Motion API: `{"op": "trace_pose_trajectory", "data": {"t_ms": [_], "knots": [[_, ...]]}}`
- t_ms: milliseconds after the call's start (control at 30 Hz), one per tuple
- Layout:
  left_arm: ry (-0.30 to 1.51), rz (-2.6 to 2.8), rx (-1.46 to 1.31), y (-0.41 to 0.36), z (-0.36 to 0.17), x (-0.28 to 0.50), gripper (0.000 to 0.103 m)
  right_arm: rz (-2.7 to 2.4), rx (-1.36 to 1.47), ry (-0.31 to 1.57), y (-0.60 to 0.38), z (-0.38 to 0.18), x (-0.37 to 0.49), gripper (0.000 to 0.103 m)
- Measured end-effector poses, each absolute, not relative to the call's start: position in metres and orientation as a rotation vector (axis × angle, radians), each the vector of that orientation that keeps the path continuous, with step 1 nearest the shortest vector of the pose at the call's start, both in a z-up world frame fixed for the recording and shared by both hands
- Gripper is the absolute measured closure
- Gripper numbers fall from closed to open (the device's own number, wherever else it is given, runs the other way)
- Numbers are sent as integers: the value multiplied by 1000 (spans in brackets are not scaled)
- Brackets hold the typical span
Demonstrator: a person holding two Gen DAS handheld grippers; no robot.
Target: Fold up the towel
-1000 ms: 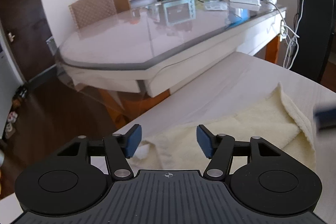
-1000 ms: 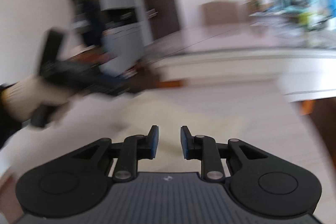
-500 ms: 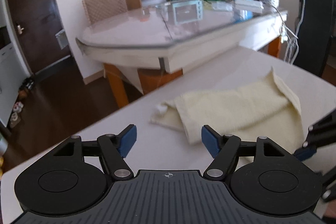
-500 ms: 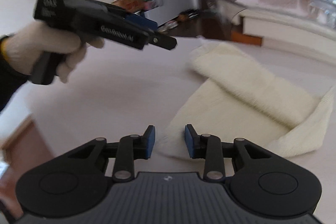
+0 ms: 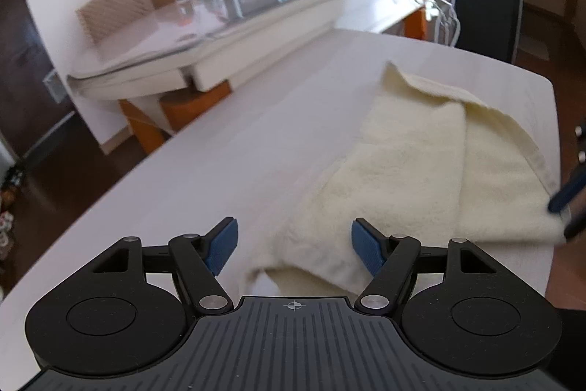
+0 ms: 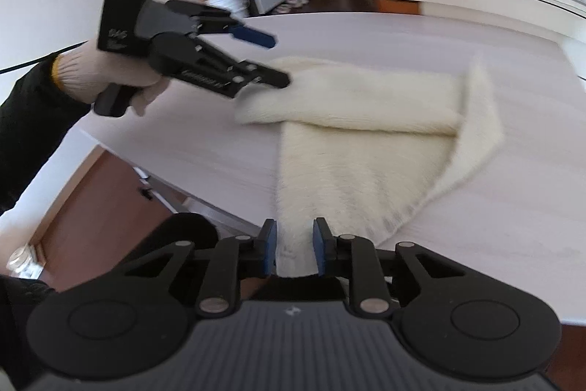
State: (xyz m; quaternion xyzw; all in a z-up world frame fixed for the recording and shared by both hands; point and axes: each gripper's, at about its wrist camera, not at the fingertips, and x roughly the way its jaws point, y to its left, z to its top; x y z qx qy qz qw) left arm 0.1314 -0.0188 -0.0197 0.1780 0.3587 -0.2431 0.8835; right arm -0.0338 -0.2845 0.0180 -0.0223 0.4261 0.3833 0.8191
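Cream terry towel (image 5: 421, 171), partly folded over itself, lay on the pale wooden counter (image 5: 256, 134). Left tool (image 5: 291, 240), jaws parted and just closing, hovered at its near corner; right tool (image 6: 293, 244), narrowing, straddled another corner without pressing it.

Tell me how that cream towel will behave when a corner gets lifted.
The towel will likely drape limply: it already lies in soft, uneven folds. Its thick fluffy pile suggests the pads will grip well. On the smooth table, the rest may drag along.
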Motion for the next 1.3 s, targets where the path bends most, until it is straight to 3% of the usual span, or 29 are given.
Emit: {"op": "trace_pose_trajectory", "data": {"t_ms": [33, 100, 333, 667, 800, 900, 1167, 1300], "knots": [[772, -525, 344, -19, -21, 134, 66, 795, -27, 891, -290, 20, -33, 75], [790, -549, 321, -20, -21, 135, 81, 765, 1, 859, -293, 22, -29, 73], [770, -521, 253, -10, -9, 141, 85, 735, -39, 817, -272, 5, -15, 73], [652, -371, 261, -12, 7, 206, 82, 793, -87, 827, -276, 3, -15, 73], [652, -320, 272, -13, 5, 223, 70, 793, -71, 833, -280, 3, -12, 79], [666, -311, 274, -2, 7, 216, 44, 791, -54, 839, -286, 3, -11, 79], [743, -455, 340, 16, 4, 146, 44, 784, -48, 834, -287, 4, -13, 80], [780, -432, 364, 9, -13, 135, 46, 777, -59, 825, -289, 6, -22, 75]]}}
